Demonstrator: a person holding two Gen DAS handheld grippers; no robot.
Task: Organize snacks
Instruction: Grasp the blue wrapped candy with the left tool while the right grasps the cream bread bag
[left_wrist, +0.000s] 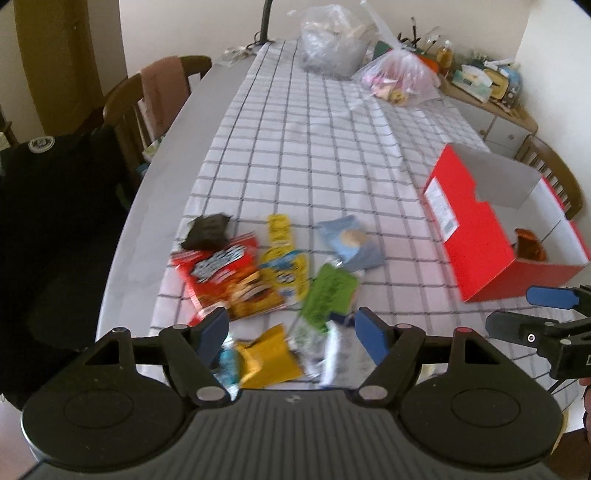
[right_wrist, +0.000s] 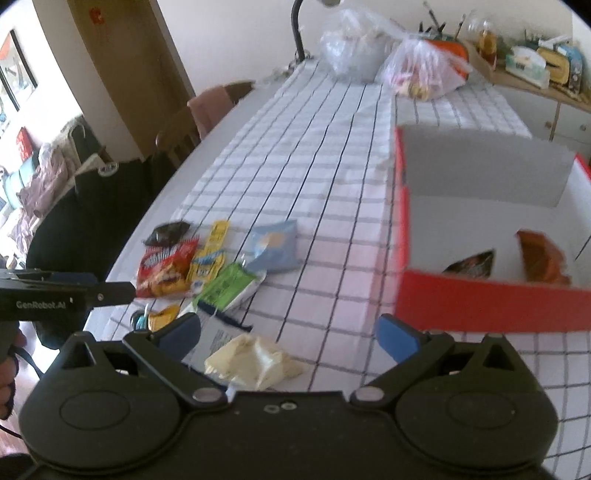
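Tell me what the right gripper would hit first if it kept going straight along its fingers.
Probably the cream packet: it lies on the cloth between the open right gripper fingers, nearest in line. Depth is unclear; if the gripper passes above the packet, bare cloth comes next.

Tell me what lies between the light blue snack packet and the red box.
Nothing: between the light blue packet and the red box only bare checked tablecloth shows. The right wrist view shows it best; the left wrist view agrees.
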